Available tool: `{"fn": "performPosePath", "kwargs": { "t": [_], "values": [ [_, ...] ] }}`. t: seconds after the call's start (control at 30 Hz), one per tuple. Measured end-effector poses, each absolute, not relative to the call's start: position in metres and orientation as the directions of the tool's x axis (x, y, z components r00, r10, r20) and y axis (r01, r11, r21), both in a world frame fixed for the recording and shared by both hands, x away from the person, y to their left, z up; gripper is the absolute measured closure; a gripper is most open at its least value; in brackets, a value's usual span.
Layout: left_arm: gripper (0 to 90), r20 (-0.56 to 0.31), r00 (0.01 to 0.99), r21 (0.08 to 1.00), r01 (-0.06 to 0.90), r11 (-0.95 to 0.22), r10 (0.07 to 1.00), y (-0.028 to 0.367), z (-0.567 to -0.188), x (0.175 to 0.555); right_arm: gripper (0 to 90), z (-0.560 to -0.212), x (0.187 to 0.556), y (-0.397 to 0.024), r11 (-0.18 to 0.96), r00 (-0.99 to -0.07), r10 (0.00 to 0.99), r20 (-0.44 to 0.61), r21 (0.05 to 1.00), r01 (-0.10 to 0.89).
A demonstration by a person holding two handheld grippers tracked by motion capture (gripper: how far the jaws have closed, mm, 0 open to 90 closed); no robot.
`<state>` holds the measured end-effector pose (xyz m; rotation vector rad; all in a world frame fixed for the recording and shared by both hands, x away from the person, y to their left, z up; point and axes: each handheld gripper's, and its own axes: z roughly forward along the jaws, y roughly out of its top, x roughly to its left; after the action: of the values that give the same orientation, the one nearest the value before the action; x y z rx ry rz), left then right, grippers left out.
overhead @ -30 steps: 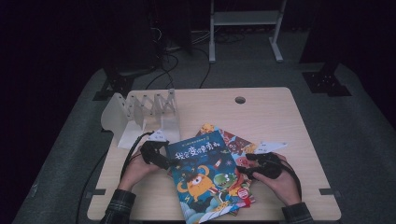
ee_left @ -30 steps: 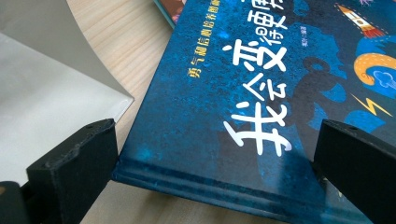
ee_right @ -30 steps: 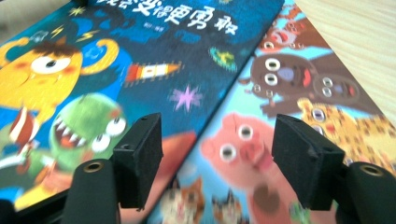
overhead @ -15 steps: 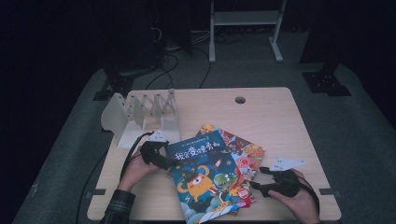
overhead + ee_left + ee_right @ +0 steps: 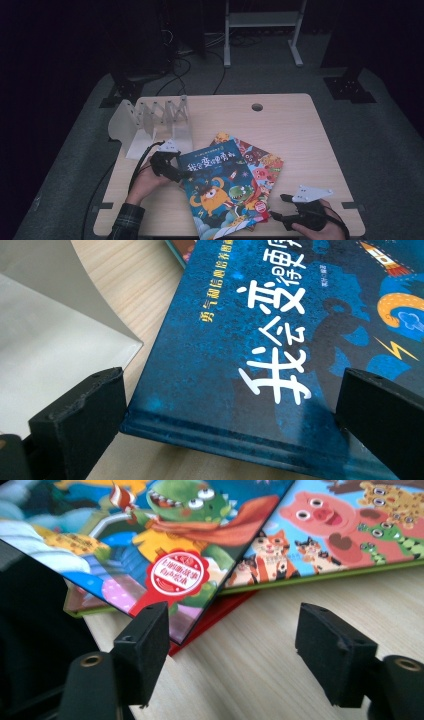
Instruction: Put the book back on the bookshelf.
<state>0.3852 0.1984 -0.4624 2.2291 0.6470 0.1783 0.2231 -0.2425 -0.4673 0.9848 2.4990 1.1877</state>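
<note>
A blue picture book (image 5: 220, 190) lies on top of a fanned pile on the wooden table (image 5: 300, 135). Under it are an animal-cover book (image 5: 262, 167) and a red one (image 5: 220, 615). My left gripper (image 5: 181, 172) is open at the blue book's (image 5: 240, 340) upper-left corner, with the spine edge between its wide jaws and no pad pressing on it. My right gripper (image 5: 278, 206) hovers open near the table's front right, just off the pile's lower corner. Its jaws have just been opening, and my right gripper (image 5: 240, 635) has only bare wood between them. Its left fingertip (image 5: 145, 645) stands by the blue book's (image 5: 165, 540) corner.
A white accordion book rack (image 5: 155, 122) stands at the table's back left, its flat base (image 5: 45, 360) close beside my left gripper. A round cable hole (image 5: 257, 107) is at the back centre. Dark floor and stands surround the table.
My right gripper has pulled off the pile's right edge and moved toward the table's front right corner. The left gripper and the books have stayed put.
</note>
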Motion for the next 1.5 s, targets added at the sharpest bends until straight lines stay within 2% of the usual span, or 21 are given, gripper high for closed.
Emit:
{"fn": "performPosePath", "kwargs": {
  "t": [0.37,0.83,1.5],
  "values": [
    [0.0,-0.085,0.863,0.714,0.4,-0.574,0.497,0.203,-0.46,0.375,28.3,-0.469,0.235,-0.249,0.432,-0.734,0.672,0.101,0.752,0.498],
    [0.0,-0.1,0.882,0.722,0.383,-0.576,0.461,0.201,-0.462,0.349,31.0,-0.468,0.287,-0.265,0.395,-0.649,0.758,0.067,0.744,0.538],
    [0.0,-0.096,0.903,0.719,0.354,-0.599,0.419,0.2,-0.459,0.332,31.0,-0.466,0.346,-0.258,0.374,-0.573,0.818,0.048,0.713,0.593]
  ]
}}
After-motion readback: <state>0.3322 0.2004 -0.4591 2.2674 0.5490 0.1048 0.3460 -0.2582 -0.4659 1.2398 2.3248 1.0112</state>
